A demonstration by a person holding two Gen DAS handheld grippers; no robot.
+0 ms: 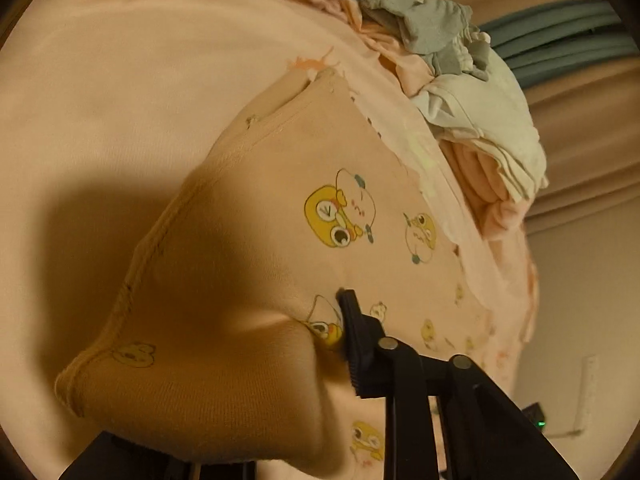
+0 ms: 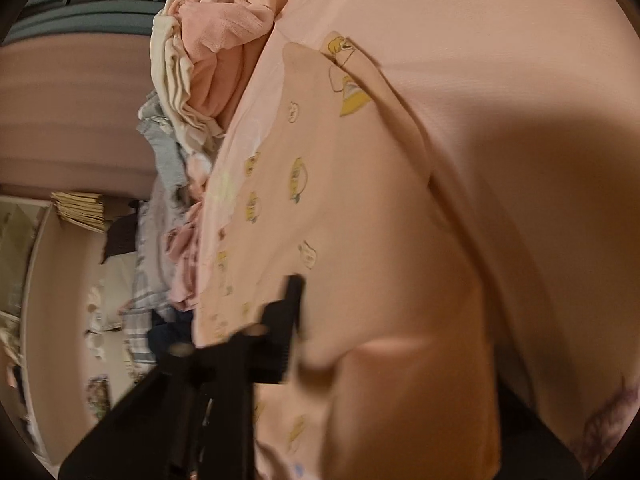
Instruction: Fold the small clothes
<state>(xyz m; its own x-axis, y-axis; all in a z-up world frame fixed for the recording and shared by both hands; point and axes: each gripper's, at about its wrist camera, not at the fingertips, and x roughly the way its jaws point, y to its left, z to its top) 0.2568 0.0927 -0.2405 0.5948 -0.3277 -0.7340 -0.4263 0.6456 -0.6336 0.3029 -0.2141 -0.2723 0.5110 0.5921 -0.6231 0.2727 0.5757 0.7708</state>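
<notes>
Mid-fold on a peach cartoon-print garment (image 1: pixel 288 208) spread on the pink bed sheet (image 1: pixel 120 80), beside the heap of unfolded clothes (image 1: pixel 452 52) toward the far edge. Left gripper (image 1: pixel 340 344) pinched narrow on a raised fold; right gripper (image 2: pixel 304 344) likewise clamping cloth. Next: carry both held edges across together, level, then lay flat.

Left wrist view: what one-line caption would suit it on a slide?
Left tongs pinch a peach cartoon-print baby garment on a pink sheet, unfolded clothes pile behind.
</notes>
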